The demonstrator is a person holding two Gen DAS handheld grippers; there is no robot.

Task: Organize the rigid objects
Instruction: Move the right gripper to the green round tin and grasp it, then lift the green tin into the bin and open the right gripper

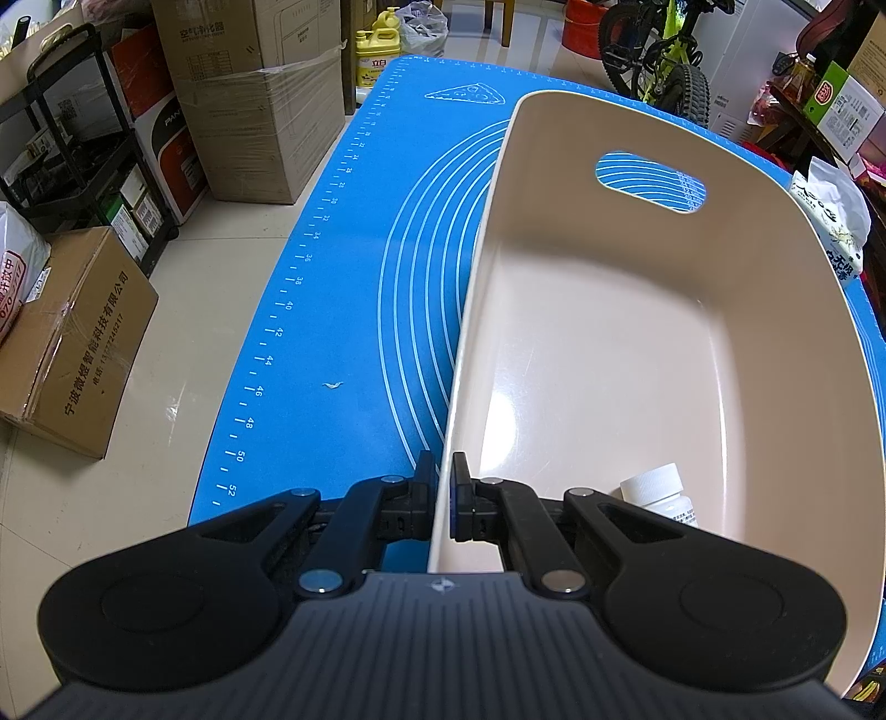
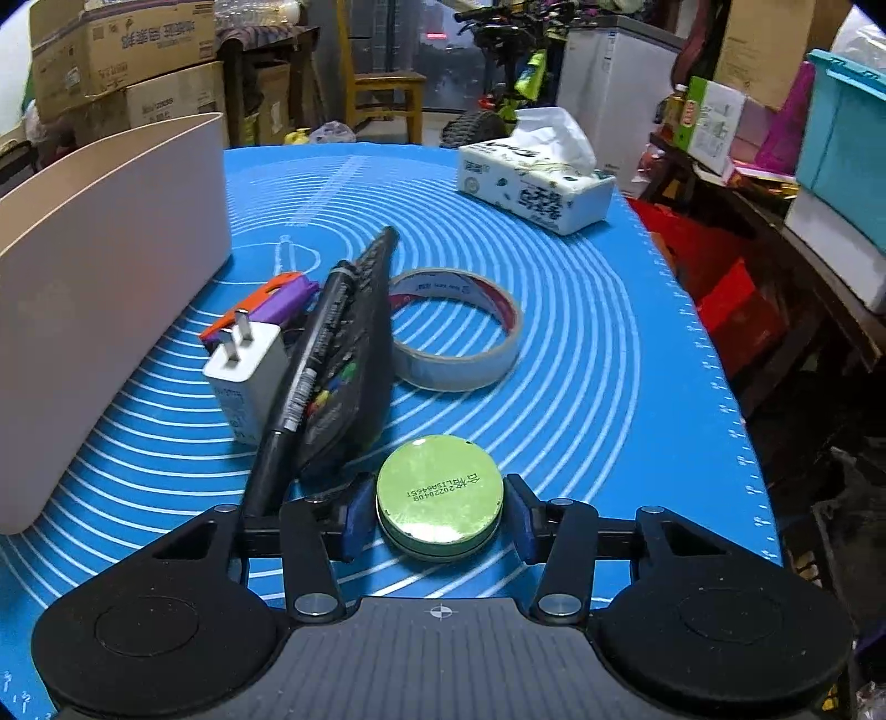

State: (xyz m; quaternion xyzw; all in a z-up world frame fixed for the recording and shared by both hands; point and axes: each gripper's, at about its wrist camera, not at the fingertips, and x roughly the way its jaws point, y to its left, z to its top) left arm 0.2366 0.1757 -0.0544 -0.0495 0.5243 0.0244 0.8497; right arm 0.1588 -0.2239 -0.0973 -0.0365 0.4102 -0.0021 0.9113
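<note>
My left gripper [image 1: 443,487] is shut on the near-left wall of a beige plastic bin [image 1: 598,354], one finger outside and one inside. A white pill bottle [image 1: 659,493] lies inside the bin by that wall. In the right wrist view my right gripper [image 2: 440,512] is closed around a round green tin [image 2: 440,498] resting on the blue mat [image 2: 581,343]. Beyond it lie a black remote [image 2: 354,354], a black marker [image 2: 302,387], a white charger plug [image 2: 249,376], an orange-purple item [image 2: 277,299] and a tape roll [image 2: 457,332]. The bin [image 2: 105,266] stands at the left.
A tissue pack [image 2: 534,183] sits at the mat's far right corner. Cardboard boxes [image 1: 72,343] and a black shelf [image 1: 83,138] stand on the floor left of the table. A bicycle [image 1: 659,50] and clutter stand beyond the table.
</note>
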